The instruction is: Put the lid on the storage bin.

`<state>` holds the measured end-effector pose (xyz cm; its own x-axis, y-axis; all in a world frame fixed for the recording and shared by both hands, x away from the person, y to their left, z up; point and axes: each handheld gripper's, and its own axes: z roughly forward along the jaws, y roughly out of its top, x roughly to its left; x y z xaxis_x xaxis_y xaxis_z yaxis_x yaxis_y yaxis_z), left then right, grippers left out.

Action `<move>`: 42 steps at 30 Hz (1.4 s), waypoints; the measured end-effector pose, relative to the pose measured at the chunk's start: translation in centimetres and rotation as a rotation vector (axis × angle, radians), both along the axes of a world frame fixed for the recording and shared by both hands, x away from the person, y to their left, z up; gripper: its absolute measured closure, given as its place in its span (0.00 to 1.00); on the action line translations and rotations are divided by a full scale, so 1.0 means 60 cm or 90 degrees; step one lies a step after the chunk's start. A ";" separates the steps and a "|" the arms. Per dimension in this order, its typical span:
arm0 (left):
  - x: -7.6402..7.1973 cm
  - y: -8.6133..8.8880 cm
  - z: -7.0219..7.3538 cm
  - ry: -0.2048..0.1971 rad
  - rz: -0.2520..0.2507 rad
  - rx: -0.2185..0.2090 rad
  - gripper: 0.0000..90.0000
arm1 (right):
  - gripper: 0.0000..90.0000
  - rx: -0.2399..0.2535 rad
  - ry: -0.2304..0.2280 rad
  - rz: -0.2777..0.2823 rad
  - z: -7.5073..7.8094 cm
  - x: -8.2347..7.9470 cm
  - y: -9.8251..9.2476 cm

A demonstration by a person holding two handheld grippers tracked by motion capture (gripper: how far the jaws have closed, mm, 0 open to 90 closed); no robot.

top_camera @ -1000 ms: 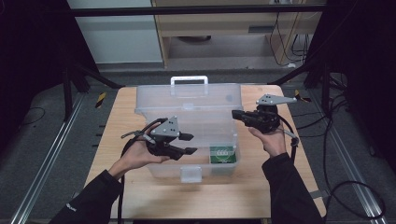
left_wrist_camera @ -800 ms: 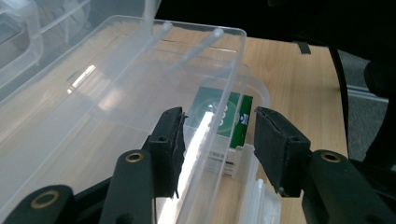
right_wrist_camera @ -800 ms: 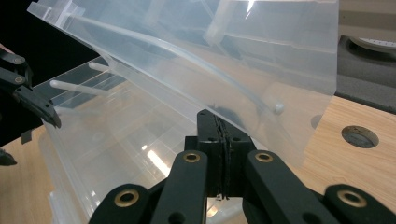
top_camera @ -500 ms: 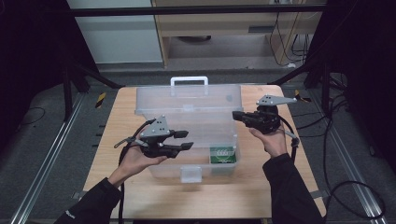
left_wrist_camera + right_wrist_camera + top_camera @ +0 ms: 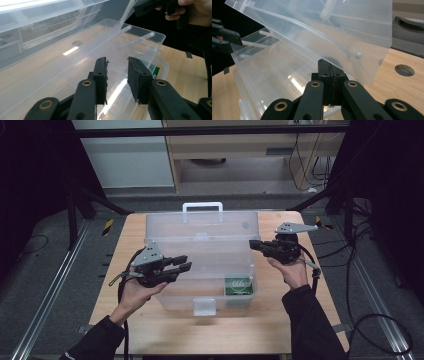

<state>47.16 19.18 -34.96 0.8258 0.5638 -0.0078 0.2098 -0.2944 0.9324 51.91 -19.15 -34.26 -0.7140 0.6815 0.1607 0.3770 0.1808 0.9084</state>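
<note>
A clear plastic storage box stands on the wooden table. Its lid is tilted up, with a white handle at the far edge. My right gripper is shut on the lid's right edge and holds it raised; in the right gripper view the jaws are pressed together under the lid. My left gripper hovers over the box's left side. Its jaws stand part open and have just been closing, with nothing gripped between them. A green packet lies in the box's front right corner.
A white latch sits on the box's front wall. The table has a round cable hole near the right gripper. Bare wood lies in front of the box and to both sides. Dark frame posts and cables surround the table.
My left gripper has slid a little to the left over the box, and its jaws have narrowed. The right gripper and the raised lid have stayed put.
</note>
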 end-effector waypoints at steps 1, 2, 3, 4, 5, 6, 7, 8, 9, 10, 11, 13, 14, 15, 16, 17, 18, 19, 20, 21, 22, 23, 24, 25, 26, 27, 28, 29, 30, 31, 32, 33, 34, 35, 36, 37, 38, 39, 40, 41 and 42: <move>0.000 0.004 0.000 0.000 0.004 0.001 0.78 | 1.00 0.000 -0.001 0.001 0.000 0.000 -0.001; -0.001 0.007 -0.001 -0.001 0.009 -0.002 0.79 | 1.00 0.001 0.000 0.001 0.000 0.000 -0.001; -0.001 0.011 -0.001 -0.001 0.016 -0.006 0.81 | 1.00 0.000 0.000 0.002 -0.001 0.000 -0.001; -0.001 0.015 -0.001 -0.001 0.022 -0.009 0.82 | 1.00 0.000 0.001 0.002 -0.001 -0.001 -0.001; -0.001 0.019 -0.001 -0.003 0.030 -0.014 0.83 | 1.00 0.000 0.001 0.002 0.000 -0.001 -0.001; -0.001 0.023 -0.001 0.000 0.037 -0.019 0.85 | 1.00 -0.002 0.001 0.001 0.000 -0.001 -0.001; -0.001 0.027 -0.001 0.000 0.045 -0.022 0.85 | 1.00 -0.002 0.002 0.002 0.000 -0.001 -0.002; -0.001 0.032 0.000 -0.001 0.052 -0.026 0.86 | 1.00 -0.004 0.001 0.002 -0.001 -0.002 -0.002; -0.001 0.038 0.000 0.000 0.057 -0.029 0.87 | 1.00 -0.004 0.000 0.003 -0.001 -0.002 -0.002; -0.001 0.042 0.000 0.000 0.065 -0.033 0.89 | 1.00 -0.004 0.001 0.003 -0.001 -0.003 -0.002; 0.000 0.046 0.000 0.001 0.070 -0.032 0.90 | 1.00 -0.004 0.002 0.003 -0.001 -0.003 -0.002; 0.000 0.054 0.000 0.000 0.082 -0.035 0.92 | 1.00 -0.005 0.002 0.003 -0.001 -0.004 -0.002; 0.000 0.057 -0.001 0.002 0.085 -0.034 0.93 | 1.00 -0.005 0.002 0.004 -0.001 -0.005 -0.002; 0.000 0.060 -0.002 -0.002 0.092 -0.035 0.94 | 1.00 -0.005 0.001 0.004 -0.002 -0.005 -0.002; 0.000 0.063 -0.003 0.000 0.096 -0.039 0.95 | 1.00 -0.006 0.002 0.005 -0.002 -0.006 -0.002; 0.001 0.065 -0.004 0.002 0.100 -0.038 0.95 | 1.00 -0.007 0.003 0.005 -0.003 -0.007 -0.002; 0.002 0.069 -0.004 -0.001 0.106 -0.041 0.96 | 1.00 -0.008 0.002 0.005 -0.003 -0.008 -0.002; 0.003 0.072 -0.005 0.003 0.109 -0.043 0.96 | 1.00 -0.011 0.002 0.005 -0.004 -0.009 -0.002; 0.004 0.075 -0.006 0.006 0.112 -0.045 0.96 | 1.00 -0.012 0.002 0.006 -0.004 -0.010 -0.002; 0.005 0.077 -0.007 0.005 0.116 -0.044 0.97 | 1.00 -0.015 0.002 0.006 -0.004 -0.011 -0.002; 0.006 0.080 -0.008 0.009 0.117 -0.043 0.97 | 1.00 -0.016 0.002 0.007 -0.005 -0.012 -0.003; 0.006 0.082 -0.009 0.008 0.120 -0.043 0.97 | 1.00 -0.015 0.003 0.008 -0.006 -0.014 -0.003; 0.006 0.084 -0.010 0.010 0.121 -0.041 0.97 | 1.00 -0.015 0.002 0.008 -0.006 -0.015 -0.004; 0.006 0.086 -0.011 0.009 0.123 -0.040 0.97 | 1.00 -0.016 0.002 0.008 -0.007 -0.016 -0.004; 0.006 0.087 -0.011 0.009 0.125 -0.040 0.98 | 1.00 -0.016 0.002 0.009 -0.008 -0.017 -0.005; 0.006 0.090 -0.011 0.009 0.127 -0.042 0.98 | 1.00 -0.019 0.001 0.009 -0.008 -0.018 -0.005; 0.006 0.092 -0.011 0.010 0.128 -0.043 0.98 | 1.00 -0.022 0.000 0.009 -0.007 -0.019 -0.005; 0.006 0.093 -0.011 0.009 0.130 -0.043 0.98 | 1.00 -0.023 0.000 0.008 -0.007 -0.020 -0.005; 0.005 0.095 -0.012 0.009 0.131 -0.042 0.98 | 1.00 -0.022 0.000 0.009 -0.007 -0.022 -0.005; 0.005 0.097 -0.012 0.011 0.132 -0.040 0.98 | 1.00 -0.023 -0.002 0.010 -0.006 -0.023 -0.005; 0.005 0.098 -0.013 0.011 0.133 -0.040 0.98 | 1.00 -0.022 -0.002 0.011 -0.006 -0.024 -0.006; 0.005 0.100 -0.013 0.010 0.135 -0.039 0.98 | 1.00 -0.023 -0.004 0.011 -0.005 -0.026 -0.005; 0.005 0.102 -0.014 0.012 0.136 -0.040 0.98 | 1.00 -0.024 -0.005 0.012 -0.005 -0.027 -0.005; 0.005 0.104 -0.015 0.011 0.137 -0.040 0.98 | 1.00 -0.023 -0.005 0.013 -0.006 -0.029 -0.006; 0.005 0.105 -0.015 0.013 0.138 -0.039 0.98 | 1.00 -0.023 -0.004 0.014 -0.007 -0.030 -0.006; 0.004 0.107 -0.016 0.014 0.140 -0.037 0.98 | 1.00 -0.023 -0.001 0.015 -0.008 -0.031 -0.006; 0.004 0.108 -0.017 0.015 0.141 -0.036 0.98 | 1.00 -0.024 0.000 0.016 -0.009 -0.032 -0.007; 0.004 0.110 -0.017 0.016 0.142 -0.034 0.98 | 1.00 -0.025 0.000 0.018 -0.010 -0.033 -0.007; 0.004 0.111 -0.018 0.015 0.144 -0.034 0.98 | 1.00 -0.026 0.001 0.018 -0.011 -0.035 -0.007; 0.003 0.113 -0.019 0.016 0.145 -0.034 0.99 | 1.00 -0.028 0.001 0.019 -0.012 -0.036 -0.007; 0.003 0.114 -0.020 0.017 0.146 -0.034 0.99 | 1.00 -0.030 0.002 0.020 -0.013 -0.038 -0.007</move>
<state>47.31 26.03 -36.13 0.6754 0.7347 -0.0630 0.2905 -0.1867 0.9385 49.63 -19.56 -35.04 -0.7343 0.6661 0.1309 0.3729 0.2346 0.8977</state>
